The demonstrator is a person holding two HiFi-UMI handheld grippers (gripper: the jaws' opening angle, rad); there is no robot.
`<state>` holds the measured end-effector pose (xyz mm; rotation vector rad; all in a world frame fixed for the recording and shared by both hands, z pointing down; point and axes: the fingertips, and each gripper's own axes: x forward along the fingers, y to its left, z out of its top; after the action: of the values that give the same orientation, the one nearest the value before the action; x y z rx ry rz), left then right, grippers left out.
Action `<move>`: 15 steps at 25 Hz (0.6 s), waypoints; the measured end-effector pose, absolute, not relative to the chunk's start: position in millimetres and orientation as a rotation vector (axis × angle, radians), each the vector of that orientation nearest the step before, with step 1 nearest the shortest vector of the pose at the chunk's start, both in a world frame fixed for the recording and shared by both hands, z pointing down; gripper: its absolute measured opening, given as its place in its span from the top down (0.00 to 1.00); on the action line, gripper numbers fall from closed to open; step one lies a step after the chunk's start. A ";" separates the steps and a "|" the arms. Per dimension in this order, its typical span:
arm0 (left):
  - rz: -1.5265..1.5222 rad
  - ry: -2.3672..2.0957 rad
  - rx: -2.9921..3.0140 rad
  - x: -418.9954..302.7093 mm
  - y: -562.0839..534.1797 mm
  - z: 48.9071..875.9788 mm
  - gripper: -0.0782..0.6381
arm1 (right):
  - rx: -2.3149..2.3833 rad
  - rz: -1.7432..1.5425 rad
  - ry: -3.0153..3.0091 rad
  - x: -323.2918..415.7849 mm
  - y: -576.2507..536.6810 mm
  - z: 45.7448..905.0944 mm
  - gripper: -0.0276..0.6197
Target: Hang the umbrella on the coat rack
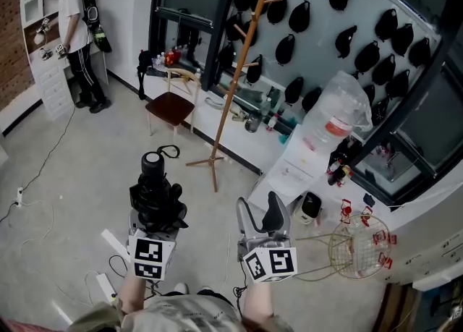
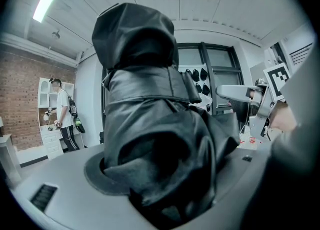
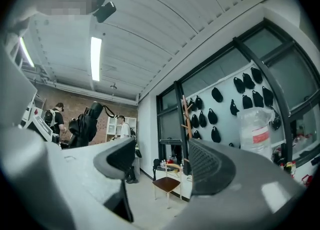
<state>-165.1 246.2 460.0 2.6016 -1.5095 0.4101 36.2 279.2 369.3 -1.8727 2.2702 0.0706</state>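
Two grippers are showing low in the head view: the left gripper [image 1: 155,211] is clamping the folded black umbrella [image 1: 153,179] around its soft, bunched canopy, and the right gripper [image 1: 265,216] is standing wide and empty. Probably light and floppy, it is likely hanging best by its strap loop [image 1: 168,151]. The head view is showing that loop and the coat rack [image 1: 233,81] at upper middle, while the left gripper view is showing mostly fabric.

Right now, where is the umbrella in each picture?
Head view: umbrella at lower left, standing upright.
Left gripper view: umbrella fills the middle, right up close.
Right gripper view: umbrella small, at mid left.
Shared landmark: the black caps, seen in all three views.
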 end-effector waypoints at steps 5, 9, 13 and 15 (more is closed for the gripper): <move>0.414 -1.480 2.599 -164.7 234.4 469.8 0.43 | -1.879 0.043 2.284 30.5 263.3 382.5 0.45; 0.442 -1.478 2.580 -160.0 218.9 478.7 0.43 | -1.882 0.022 2.295 38.4 244.5 389.1 0.45; 0.443 -1.493 2.566 -144.5 197.4 487.3 0.43 | -1.869 0.023 2.324 55.1 220.2 398.5 0.45; 0.448 -1.506 2.562 -133.7 183.2 489.6 0.43 | -1.852 0.022 2.335 65.5 204.5 400.3 0.45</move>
<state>-133.7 183.2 489.6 2.5620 -1.5058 0.4483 65.5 204.5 400.3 -1.8520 2.3351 0.0220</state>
